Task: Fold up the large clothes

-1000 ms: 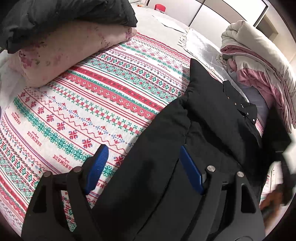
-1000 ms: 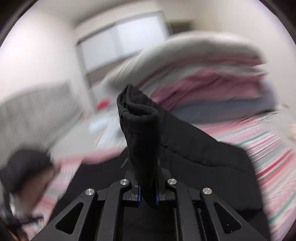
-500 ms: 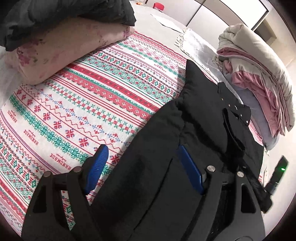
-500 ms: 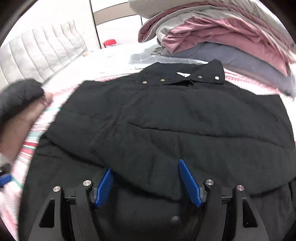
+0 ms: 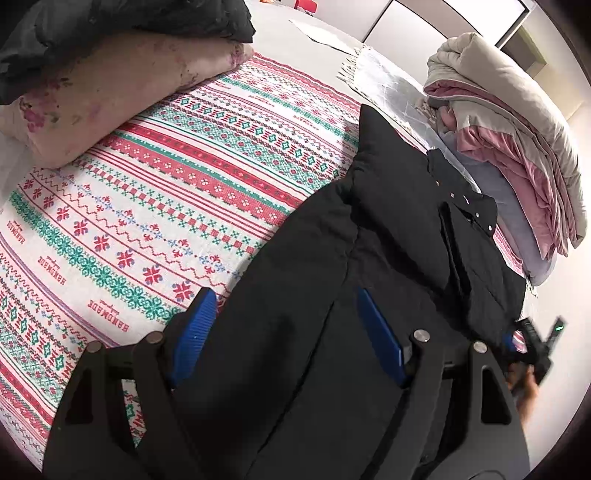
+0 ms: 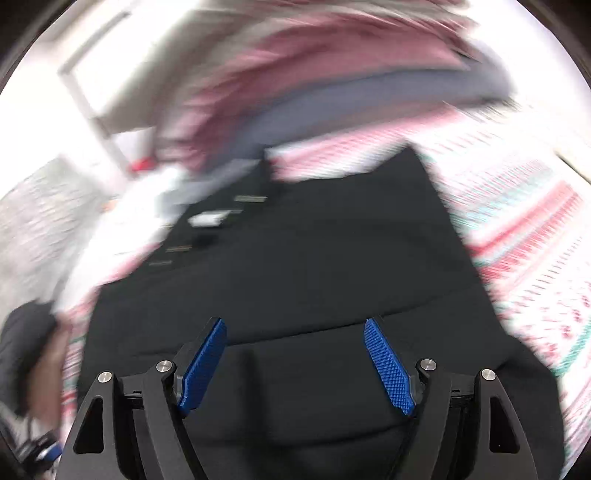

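Note:
A black padded jacket point(image 5: 388, 258) lies flat on a patterned red, green and white blanket point(image 5: 147, 206), collar with snaps toward the far side. My left gripper point(image 5: 284, 295) is open and empty, hovering over the jacket's left edge. My right gripper point(image 6: 295, 325) is open and empty above the jacket point(image 6: 314, 266); that view is motion-blurred. The right gripper also shows blurred at the right edge of the left wrist view point(image 5: 532, 343).
A pinkish pillow point(image 5: 110, 96) with a dark garment point(image 5: 110, 26) on it lies at the far left. A pile of folded pink, beige and grey bedding point(image 5: 509, 140) sits beyond the collar. White cabinets stand behind the bed.
My right gripper let go of the black sleeve it held up, laid it across the jacket, opened, and is now swinging to the right. The left gripper stayed open and nearly still.

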The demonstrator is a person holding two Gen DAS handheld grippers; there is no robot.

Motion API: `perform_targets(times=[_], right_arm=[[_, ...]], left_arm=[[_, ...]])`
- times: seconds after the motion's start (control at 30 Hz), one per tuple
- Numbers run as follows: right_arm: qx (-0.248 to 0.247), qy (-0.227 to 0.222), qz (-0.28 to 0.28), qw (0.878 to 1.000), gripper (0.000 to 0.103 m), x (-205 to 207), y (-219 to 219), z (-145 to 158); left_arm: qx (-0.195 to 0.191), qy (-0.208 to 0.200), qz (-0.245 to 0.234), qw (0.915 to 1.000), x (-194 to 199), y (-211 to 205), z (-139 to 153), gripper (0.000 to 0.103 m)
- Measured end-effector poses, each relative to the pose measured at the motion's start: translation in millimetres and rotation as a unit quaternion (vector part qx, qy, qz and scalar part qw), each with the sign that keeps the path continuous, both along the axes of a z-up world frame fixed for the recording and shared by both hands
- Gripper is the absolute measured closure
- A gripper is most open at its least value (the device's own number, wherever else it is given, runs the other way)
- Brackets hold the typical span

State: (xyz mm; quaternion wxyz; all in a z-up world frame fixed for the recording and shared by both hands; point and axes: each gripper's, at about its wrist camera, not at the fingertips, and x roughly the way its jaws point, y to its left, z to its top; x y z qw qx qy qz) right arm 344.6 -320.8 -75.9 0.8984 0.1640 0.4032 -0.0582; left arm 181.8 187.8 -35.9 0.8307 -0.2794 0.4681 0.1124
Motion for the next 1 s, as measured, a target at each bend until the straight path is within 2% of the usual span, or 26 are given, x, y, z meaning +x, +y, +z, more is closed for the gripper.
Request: perform_targets(times=[0.03, 0.1, 0.13, 0.2, 0.27, 0.37, 0.43, 0.47, 0.57, 0.6, 0.63, 0.67, 0.7, 0.73, 0.8, 0.87, 0.93, 1.0], right_arm=[[0.031, 0.008, -0.027, 0.999, 0.025, 2, -25, -17], [0.075, -0.038, -0.041, 0.996, 0.025, -6, -40, -23], [0.064, -0.03, -0.052, 0.996, 0.025, -6, -34, -21], [-0.023, 0.009, -0.058, 0.998, 0.025, -2, -7, -12], [-0.069, 0.024, -0.056, 0.996, 0.024, -8, 16, -6], [-0.024, 0.005, -0.053, 0.998, 0.024, -35, 36, 1], [-0.033, -0.003, -0.016, 0.999, 0.024, -49, 65, 3], [-0.058, -0.003, 0.015, 0.998, 0.024, -53, 88, 3], [-0.12, 0.004, 0.098, 0.988, 0.024, -51, 151, -6], [-0.127, 0.014, 0.112, 0.986, 0.02, -48, 165, -15], [-0.141, 0.037, 0.115, 0.983, 0.016, -39, 179, -29], [-0.16, 0.055, 0.108, 0.98, 0.007, -32, 187, -41], [-0.174, 0.055, 0.103, 0.978, 0.003, -29, 192, -45], [-0.182, 0.065, 0.095, 0.976, 0.002, -25, 194, -43], [-0.163, 0.087, 0.08, 0.979, 0.002, -21, 196, -31], [-0.134, 0.038, 0.117, 0.983, 0.002, -30, 209, -7], [-0.168, 0.009, 0.146, 0.975, 0.002, -35, 230, 10], [-0.191, 0.0, 0.174, 0.966, 0.002, -36, 250, 16]], left_arm=[[0.002, 0.001, -0.001, 1.0, 0, -1, 0, 0.024], [0.007, 0.004, -0.003, 1.0, 2, -3, -2, 0.024], [0.008, 0.005, -0.003, 0.9999, 2, -4, -3, 0.024], [0.011, 0.008, -0.003, 0.9999, 3, -4, -4, 0.024], [0.014, 0.011, -0.005, 0.9998, 3, -5, -5, 0.024], [0.022, 0.007, -0.007, 0.9997, 3, -9, -3, 0.024], [0.03, 0.007, -0.011, 0.9995, 4, -14, -3, 0.024], [0.035, 0.007, -0.015, 0.9992, 4, -17, -2, 0.024], [0.042, 0.006, -0.025, 0.9988, 5, -23, -2, 0.024], [0.044, 0.005, -0.028, 0.9986, 4, -25, -2, 0.024], [0.046, 0.005, -0.031, 0.9984, 4, -26, -2, 0.024], [0.047, 0.005, -0.033, 0.9983, 3, -26, -2, 0.024], [0.046, 0.005, -0.034, 0.9984, 2, -25, -2, 0.024], [0.043, 0.005, -0.033, 0.9985, 1, -24, -2, 0.024], [0.037, 0.004, -0.028, 0.9989, 0, -20, -1, 0.024], [0.029, 0.002, -0.022, 0.9994, -2, -16, 0, 0.024], [0.019, -0.001, -0.019, 0.9996, -3, -13, 1, 0.024], [0.007, -0.003, -0.019, 0.9998, -4, -10, 2, 0.024]])
